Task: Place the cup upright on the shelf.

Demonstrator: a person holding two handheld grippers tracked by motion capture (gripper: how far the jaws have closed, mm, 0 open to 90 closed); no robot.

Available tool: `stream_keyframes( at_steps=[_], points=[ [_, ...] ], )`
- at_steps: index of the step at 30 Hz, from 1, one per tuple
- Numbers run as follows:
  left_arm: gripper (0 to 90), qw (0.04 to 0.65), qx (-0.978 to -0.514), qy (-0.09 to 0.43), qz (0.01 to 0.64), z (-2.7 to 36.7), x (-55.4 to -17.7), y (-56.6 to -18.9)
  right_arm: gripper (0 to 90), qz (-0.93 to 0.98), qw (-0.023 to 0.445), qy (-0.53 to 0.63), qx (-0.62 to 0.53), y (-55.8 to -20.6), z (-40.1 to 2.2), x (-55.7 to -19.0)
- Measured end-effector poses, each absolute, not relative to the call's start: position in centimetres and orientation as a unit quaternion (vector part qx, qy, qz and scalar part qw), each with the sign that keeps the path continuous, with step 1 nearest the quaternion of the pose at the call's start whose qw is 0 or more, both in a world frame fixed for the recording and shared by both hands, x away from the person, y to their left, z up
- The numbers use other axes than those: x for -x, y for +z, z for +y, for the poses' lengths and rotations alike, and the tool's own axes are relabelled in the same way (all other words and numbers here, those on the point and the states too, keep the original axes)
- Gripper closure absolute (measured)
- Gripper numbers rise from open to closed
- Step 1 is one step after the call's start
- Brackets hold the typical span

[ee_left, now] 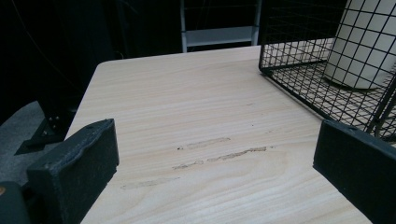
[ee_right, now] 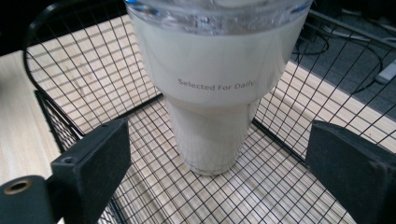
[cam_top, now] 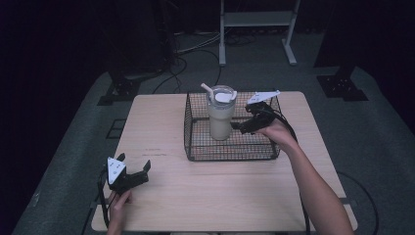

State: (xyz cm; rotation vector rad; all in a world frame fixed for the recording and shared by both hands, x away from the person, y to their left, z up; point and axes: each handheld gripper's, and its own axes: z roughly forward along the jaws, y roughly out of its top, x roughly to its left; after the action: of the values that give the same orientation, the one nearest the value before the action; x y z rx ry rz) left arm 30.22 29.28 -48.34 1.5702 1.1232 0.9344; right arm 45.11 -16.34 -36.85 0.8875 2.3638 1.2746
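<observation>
With our right gripper (cam_top: 240,126) spread wide just before the cream tumbler (cam_top: 220,113), upright in the wire basket (cam_top: 230,151), we should centre on its narrow base before squeezing, left gripper (cam_top: 133,169) idling agape.

A pale wooden table (cam_top: 195,196) stands on grey carpet (cam_top: 381,142), a white metal frame (cam_top: 257,19) behind.

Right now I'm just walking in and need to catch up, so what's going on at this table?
A person holds a gripper in each hand. The right gripper reaches into the black wire basket with its jaws open on either side of a cream tumbler, not yet gripping it. The tumbler stands upright in the basket, lid and straw on. The left gripper rests open near the table's front left corner, holding nothing.
</observation>
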Motion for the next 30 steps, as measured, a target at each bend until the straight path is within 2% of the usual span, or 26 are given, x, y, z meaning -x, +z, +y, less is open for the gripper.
stream_keyframes(
  at_steps=[30],
  points=[
    [0.0,0.477,-0.644,0.383,0.460,29.2,-30.3,-48.3,6.2,0.823,0.152,0.459,-0.299,-35.8,-18.5,-40.6]
  ],
)
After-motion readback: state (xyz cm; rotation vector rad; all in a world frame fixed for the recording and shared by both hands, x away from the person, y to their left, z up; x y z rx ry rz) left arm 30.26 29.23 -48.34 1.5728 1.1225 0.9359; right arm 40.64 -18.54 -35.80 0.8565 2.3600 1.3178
